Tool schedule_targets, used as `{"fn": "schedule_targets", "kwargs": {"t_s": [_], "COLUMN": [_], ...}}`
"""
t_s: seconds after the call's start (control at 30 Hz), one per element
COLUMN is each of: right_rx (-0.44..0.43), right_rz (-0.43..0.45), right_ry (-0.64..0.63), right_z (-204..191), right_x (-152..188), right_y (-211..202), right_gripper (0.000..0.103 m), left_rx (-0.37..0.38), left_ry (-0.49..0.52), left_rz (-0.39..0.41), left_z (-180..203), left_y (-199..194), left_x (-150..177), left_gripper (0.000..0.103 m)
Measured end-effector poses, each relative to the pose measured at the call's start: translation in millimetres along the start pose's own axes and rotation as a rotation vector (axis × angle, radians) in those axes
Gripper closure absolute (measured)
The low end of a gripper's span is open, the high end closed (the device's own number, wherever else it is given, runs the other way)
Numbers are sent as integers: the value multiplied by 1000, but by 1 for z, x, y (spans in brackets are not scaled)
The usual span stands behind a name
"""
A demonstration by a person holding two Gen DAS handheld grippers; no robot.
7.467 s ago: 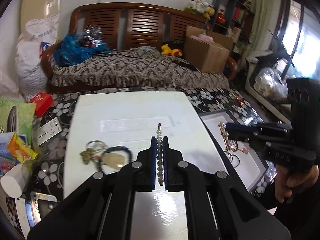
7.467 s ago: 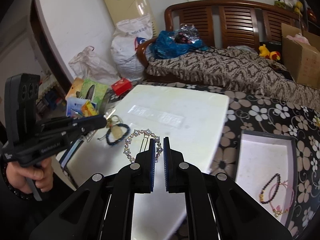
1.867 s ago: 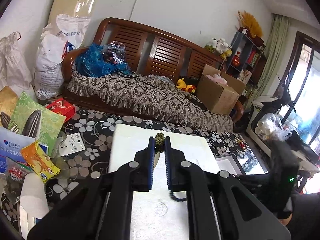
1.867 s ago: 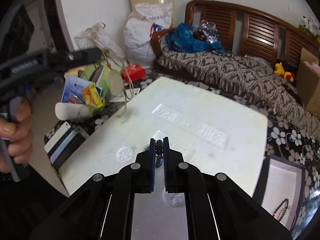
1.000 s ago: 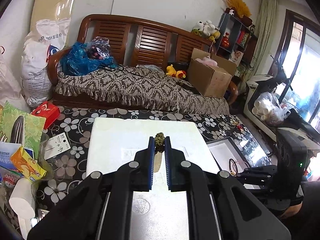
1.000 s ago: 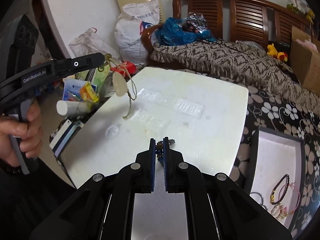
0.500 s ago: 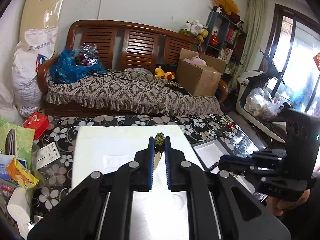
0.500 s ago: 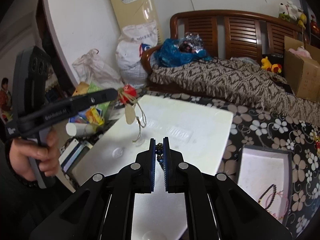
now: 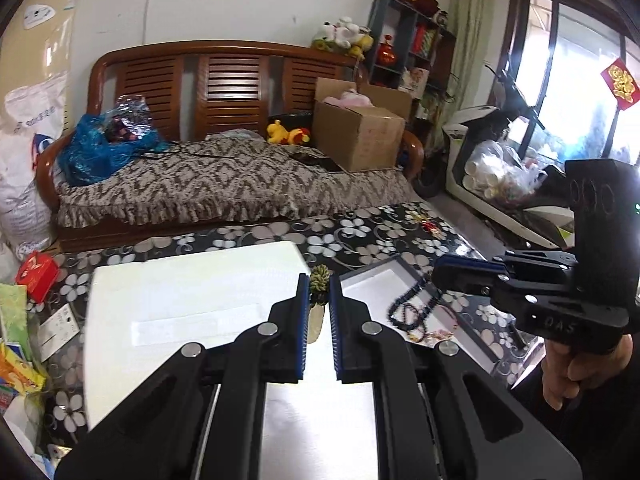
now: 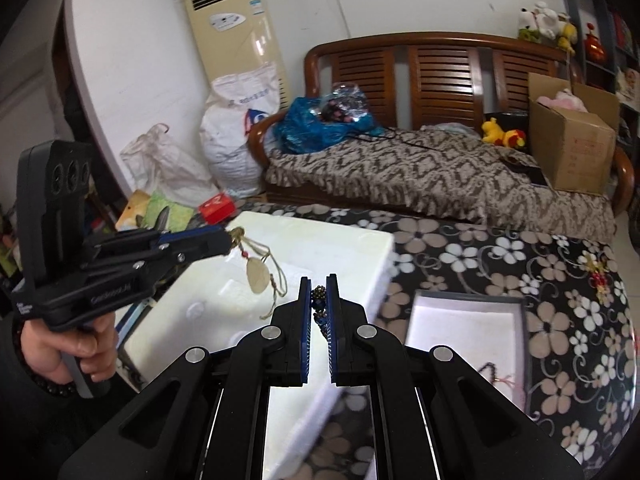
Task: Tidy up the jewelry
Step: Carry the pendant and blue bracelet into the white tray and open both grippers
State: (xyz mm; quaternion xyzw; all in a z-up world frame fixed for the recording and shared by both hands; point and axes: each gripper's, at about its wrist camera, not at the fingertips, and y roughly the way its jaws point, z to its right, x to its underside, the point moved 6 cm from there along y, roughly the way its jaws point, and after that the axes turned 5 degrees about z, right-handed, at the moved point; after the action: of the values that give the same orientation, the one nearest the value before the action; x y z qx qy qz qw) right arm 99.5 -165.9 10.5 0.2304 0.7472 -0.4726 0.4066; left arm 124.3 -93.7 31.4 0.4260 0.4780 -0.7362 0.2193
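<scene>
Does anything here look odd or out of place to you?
Nothing looks damaged or spilled. Each gripper simply carries jewelry in the air: the left gripper a stone pendant on cord, the right gripper a dark bead bracelet over the tray.

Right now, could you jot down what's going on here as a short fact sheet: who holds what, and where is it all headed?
left hand-held gripper: shut on pendant cord, pale stone hanging below
right hand-held gripper: shut on dark bead bracelet, dangling over the tray
tray: white-lined, dark rim, already holds some bracelets
foam board: white, left of the tray
table: black floral cover
</scene>
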Motion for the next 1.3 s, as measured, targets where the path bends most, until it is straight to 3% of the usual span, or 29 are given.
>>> {"fn": "schedule_targets", "kwargs": {"t_s": [0.43,0.73,0.83,1.13,1.2,1.27,1.3], "right_rx": [104,175,189,231,242,249,242], "right_rz": [8,-33,-77,-317,-353,-370,-370], "right_ry": [97,164,193,200,210,221,230], "right_z": [87,134,146,157,162,165,165], "right_x": [22,54,69,134,143,148,148], "right_y": [-34,-40,-33,10,14,14,12], "right_gripper": [96,96,95,95,95,94,92], "left_rx": [106,155,145,91,83,73,75], "left_ry": [52,82,88,87,79,85,89], "left_rz": [-82,-185,-244,-415,-440,-446,-440], "left_z": [87,140,150,149,146,143,143], "left_y": [45,86,104,141,142,141,139], "left_x": [13,36,51,115,124,129,130], "left_gripper": [93,93,93,93,85,60,57]}}
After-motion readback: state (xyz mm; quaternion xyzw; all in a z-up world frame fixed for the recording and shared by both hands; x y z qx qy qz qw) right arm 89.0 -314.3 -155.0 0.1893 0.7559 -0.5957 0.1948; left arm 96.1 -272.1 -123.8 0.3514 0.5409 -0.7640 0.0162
